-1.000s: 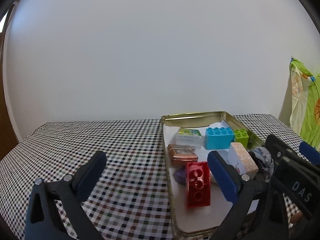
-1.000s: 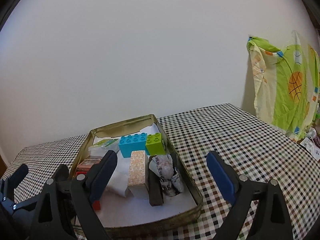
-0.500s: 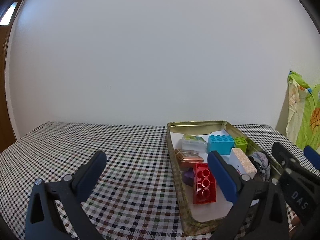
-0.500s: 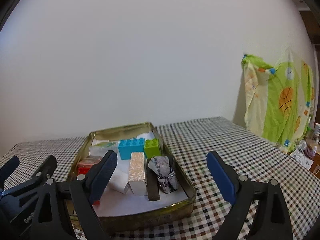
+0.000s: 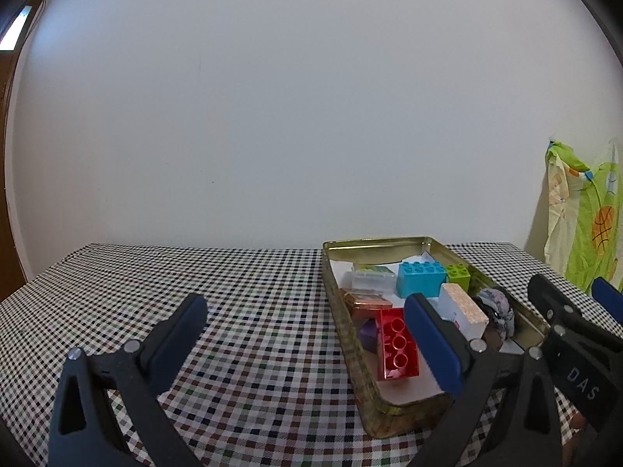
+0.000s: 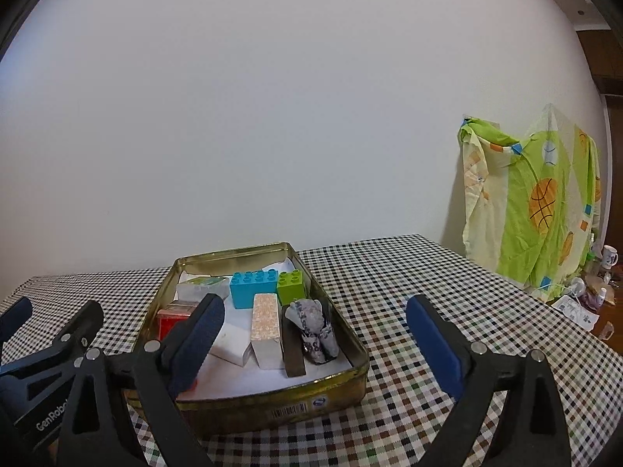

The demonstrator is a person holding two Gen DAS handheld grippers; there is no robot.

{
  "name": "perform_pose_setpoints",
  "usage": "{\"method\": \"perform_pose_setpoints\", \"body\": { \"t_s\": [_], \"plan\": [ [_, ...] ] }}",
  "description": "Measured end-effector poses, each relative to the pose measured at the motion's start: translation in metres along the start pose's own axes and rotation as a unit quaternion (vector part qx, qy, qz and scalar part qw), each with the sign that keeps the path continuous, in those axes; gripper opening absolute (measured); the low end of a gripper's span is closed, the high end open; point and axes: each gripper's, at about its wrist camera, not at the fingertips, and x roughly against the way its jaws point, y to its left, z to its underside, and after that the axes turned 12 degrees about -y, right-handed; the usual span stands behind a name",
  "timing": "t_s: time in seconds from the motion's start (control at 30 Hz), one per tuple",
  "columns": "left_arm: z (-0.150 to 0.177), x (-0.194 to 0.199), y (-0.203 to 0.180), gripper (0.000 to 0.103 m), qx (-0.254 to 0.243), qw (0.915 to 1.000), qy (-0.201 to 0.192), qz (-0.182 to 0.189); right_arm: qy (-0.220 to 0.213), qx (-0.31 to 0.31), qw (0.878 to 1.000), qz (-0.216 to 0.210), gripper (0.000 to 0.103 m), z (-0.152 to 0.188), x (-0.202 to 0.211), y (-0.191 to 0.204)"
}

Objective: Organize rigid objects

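Observation:
A gold metal tin (image 5: 352, 344) (image 6: 300, 402) stands on the checkered table. It holds a red brick (image 5: 397, 344), a blue brick (image 6: 253, 288), a green brick (image 6: 290, 282), a clear box (image 6: 202, 286), a copper box (image 5: 366, 303), a patterned white block (image 6: 266, 323), a dark bar (image 6: 292, 350) and a grey crumpled wrap (image 6: 313, 327). My left gripper (image 5: 303, 340) is open and empty, low over the cloth left of the tin. My right gripper (image 6: 313, 340) is open and empty, in front of the tin's near end.
The checkered tablecloth (image 5: 233, 311) reaches to a plain white wall. A green and yellow cloth (image 6: 537, 202) hangs at the right. Small clutter (image 6: 584, 292) lies beyond the table's right edge. A brown door frame (image 5: 7, 194) is at the far left.
Both grippers have pulled back and tipped up, so the tin sits lower and farther off in both views. Both stay open. The things in the tin have not moved.

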Motion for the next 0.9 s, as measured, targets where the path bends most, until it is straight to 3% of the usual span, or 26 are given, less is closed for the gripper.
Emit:
{"method": "perform_pose_setpoints", "body": {
  "t_s": [0.6, 0.9],
  "plan": [
    [-0.003, 0.002, -0.008, 0.102, -0.014, 0.9999, 0.006, 0.004, 0.000, -0.046, 0.999, 0.017, 0.097, 0.000, 0.013, -0.022],
    [-0.004, 0.001, -0.011, 0.103, -0.025, 0.9997, 0.004, -0.002, -0.004, -0.036, 0.999, 0.023, 0.097, -0.001, 0.015, -0.019]
  ]
}}
